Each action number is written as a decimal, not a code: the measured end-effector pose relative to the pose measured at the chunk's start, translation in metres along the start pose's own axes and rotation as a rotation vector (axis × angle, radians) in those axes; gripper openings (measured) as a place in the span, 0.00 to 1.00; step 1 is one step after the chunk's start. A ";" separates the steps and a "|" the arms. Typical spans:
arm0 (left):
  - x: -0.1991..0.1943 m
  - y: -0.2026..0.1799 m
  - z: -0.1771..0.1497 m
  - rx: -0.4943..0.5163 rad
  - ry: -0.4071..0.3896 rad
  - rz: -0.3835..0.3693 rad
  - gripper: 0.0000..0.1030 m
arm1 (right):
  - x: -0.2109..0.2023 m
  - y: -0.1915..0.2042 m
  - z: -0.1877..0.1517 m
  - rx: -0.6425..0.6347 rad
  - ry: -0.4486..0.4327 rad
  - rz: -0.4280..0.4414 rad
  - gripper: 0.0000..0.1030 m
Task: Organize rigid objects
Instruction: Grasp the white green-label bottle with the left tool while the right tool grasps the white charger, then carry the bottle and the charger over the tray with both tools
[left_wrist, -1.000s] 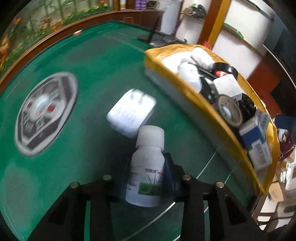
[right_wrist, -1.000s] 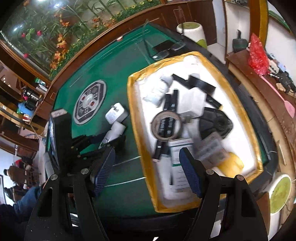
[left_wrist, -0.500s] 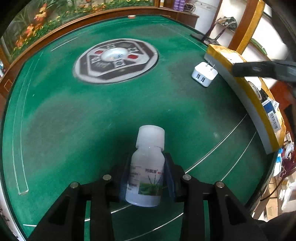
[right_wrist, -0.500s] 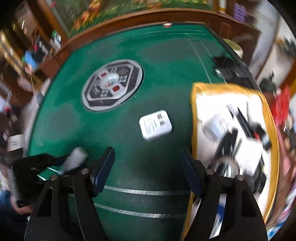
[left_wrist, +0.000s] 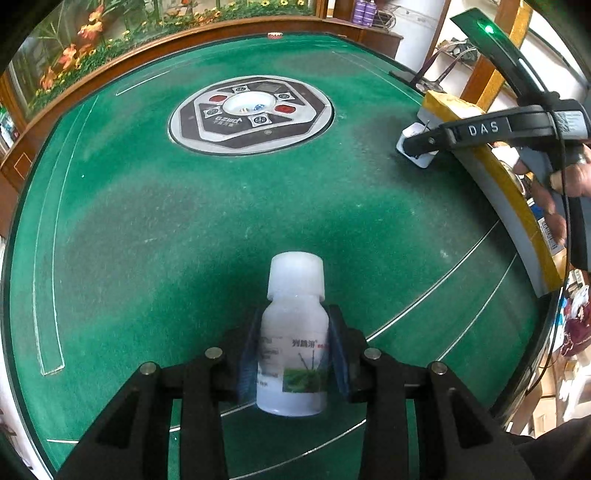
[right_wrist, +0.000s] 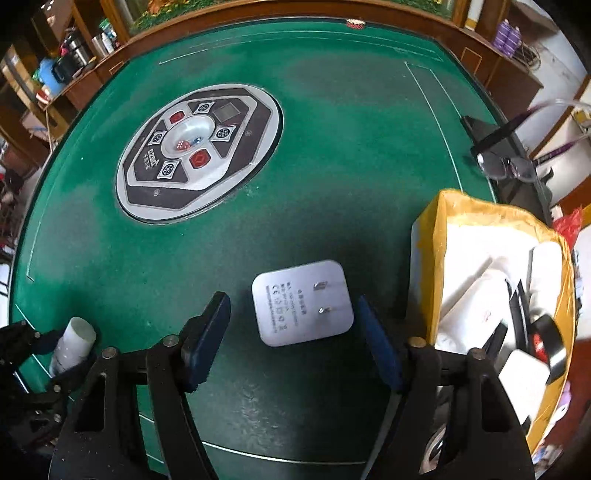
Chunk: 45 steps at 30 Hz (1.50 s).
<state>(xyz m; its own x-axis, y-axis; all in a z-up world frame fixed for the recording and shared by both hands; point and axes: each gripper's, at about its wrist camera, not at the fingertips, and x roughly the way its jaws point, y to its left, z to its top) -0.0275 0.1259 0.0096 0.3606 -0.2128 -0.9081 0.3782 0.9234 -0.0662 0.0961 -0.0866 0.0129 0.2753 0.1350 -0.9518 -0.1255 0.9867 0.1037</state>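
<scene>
Left gripper (left_wrist: 293, 354) clamping bottle (left_wrist: 293, 332), right gripper (right_wrist: 291, 339) wide over charger (right_wrist: 302, 302)

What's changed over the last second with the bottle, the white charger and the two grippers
The left gripper carried the white bottle away from the yellow-rimmed box, toward the near side of the green table. The right gripper swung from over the box to straddle the white charger, jaws open, not touching. The bottle stayed clamped; the charger stayed beside the box, prongs up.

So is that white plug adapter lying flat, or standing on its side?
Lying flat. The white plug adapter rests on the green table, prongs pointing up, between the open right gripper fingers.
</scene>
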 end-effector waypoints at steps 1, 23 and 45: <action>0.000 0.000 0.001 -0.002 0.000 -0.003 0.34 | -0.001 -0.001 -0.002 0.014 0.004 -0.004 0.49; -0.001 -0.050 0.037 0.107 -0.050 -0.118 0.33 | -0.089 -0.016 -0.114 0.296 -0.115 0.196 0.49; -0.011 -0.194 0.128 0.319 -0.120 -0.282 0.33 | -0.142 -0.146 -0.144 0.496 -0.244 0.082 0.49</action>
<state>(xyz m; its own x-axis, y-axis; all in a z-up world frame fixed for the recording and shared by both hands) 0.0038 -0.0921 0.0850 0.2946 -0.4953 -0.8172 0.7138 0.6826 -0.1564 -0.0621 -0.2633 0.0911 0.5037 0.1719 -0.8466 0.2919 0.8885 0.3541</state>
